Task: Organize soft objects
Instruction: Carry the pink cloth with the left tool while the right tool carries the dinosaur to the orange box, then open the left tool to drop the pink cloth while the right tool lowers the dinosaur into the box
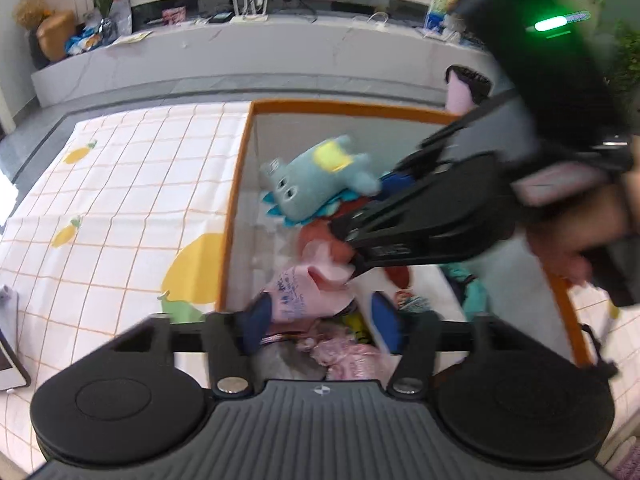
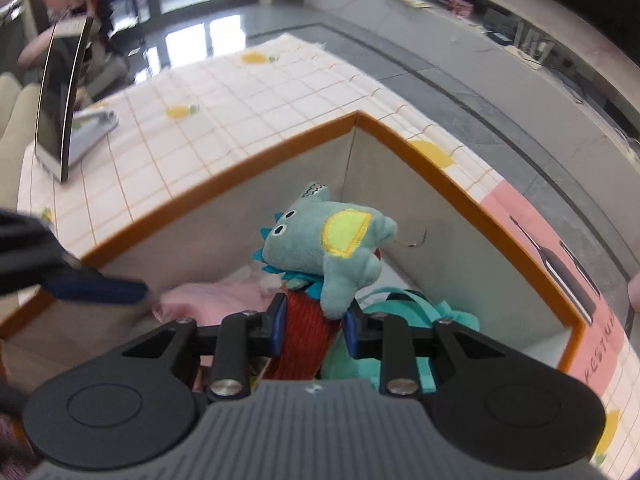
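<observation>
An orange-rimmed box [image 1: 240, 152] [image 2: 256, 160] stands on the checked cloth and holds several soft things. A teal plush dinosaur [image 1: 316, 180] [image 2: 332, 248] lies on top. My right gripper [image 2: 316, 328] [image 1: 352, 252] is inside the box, shut on a red knitted piece [image 2: 300, 340] just under the dinosaur. My left gripper [image 1: 320, 320] is open over the near end of the box, above a pink printed cloth [image 1: 296, 296] and other pink soft items. Its blue-padded finger [image 2: 96, 290] shows at the left of the right wrist view.
A teal strapped item [image 2: 420, 308] lies in the box beside the red piece. A checked tablecloth with lemons [image 1: 120, 184] covers the table. A tablet on a stand [image 2: 60, 92] stands at the table's far left. A marble ledge [image 1: 240, 48] with clutter runs behind.
</observation>
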The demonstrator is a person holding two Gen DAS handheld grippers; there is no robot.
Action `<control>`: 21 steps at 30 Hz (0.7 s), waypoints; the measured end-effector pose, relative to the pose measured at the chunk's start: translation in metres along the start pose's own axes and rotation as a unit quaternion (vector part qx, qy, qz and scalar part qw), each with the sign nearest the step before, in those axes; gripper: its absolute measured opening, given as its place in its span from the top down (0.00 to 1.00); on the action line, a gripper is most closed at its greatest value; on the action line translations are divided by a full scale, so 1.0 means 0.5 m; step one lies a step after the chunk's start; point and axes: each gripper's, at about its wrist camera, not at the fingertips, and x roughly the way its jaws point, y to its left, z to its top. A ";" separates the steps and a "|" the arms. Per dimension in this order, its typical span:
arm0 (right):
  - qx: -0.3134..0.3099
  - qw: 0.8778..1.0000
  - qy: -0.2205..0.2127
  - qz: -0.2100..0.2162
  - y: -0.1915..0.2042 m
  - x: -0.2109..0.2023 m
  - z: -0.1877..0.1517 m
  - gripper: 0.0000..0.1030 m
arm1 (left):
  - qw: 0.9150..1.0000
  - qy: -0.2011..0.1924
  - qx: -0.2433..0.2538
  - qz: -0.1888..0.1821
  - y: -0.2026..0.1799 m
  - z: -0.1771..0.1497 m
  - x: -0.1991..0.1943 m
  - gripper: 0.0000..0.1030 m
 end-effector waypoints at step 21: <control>-0.120 0.992 0.023 -0.033 -0.041 0.078 0.070 0.53 | 0.998 0.003 -0.043 -0.044 0.034 0.006 -0.001 0.26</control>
